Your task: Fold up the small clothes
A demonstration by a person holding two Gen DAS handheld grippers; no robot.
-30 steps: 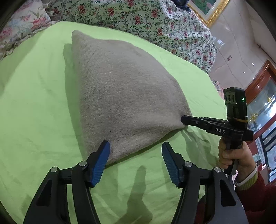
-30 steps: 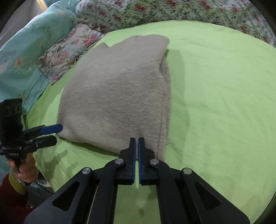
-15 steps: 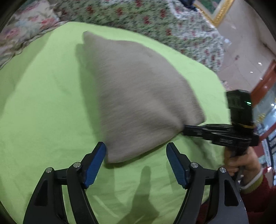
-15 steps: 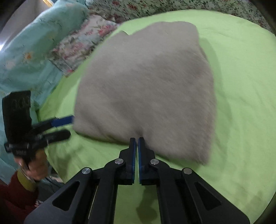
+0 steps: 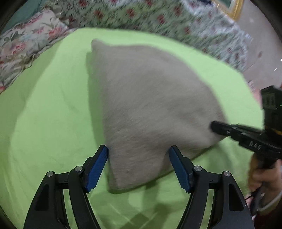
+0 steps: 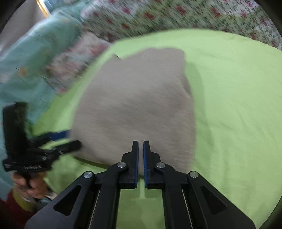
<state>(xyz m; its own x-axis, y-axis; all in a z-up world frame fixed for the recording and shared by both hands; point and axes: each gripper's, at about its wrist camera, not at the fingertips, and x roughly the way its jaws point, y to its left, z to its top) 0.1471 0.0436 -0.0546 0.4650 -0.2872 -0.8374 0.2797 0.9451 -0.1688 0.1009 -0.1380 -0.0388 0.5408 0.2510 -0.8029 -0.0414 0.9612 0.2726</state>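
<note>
A bright green sheet (image 5: 44, 114) covers the bed. Beyond its far edge lies a quilt printed with small red flowers (image 5: 158, 19). On the far left sit a floral pillow (image 5: 23, 45) and a teal floral cover (image 6: 26, 67). At far right, a gilt picture frame (image 5: 236, 8), blurred.

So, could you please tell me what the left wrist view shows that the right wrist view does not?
Only the left wrist view shows the left gripper open around the near corner of the grey garment, plus a gold-framed picture at top right. Only the right wrist view shows the right gripper nearly closed at the garment's near edge, a slim gap between its pads, and a teal quilt. Both show the garment on the green sheet and the floral bedding behind.
</note>
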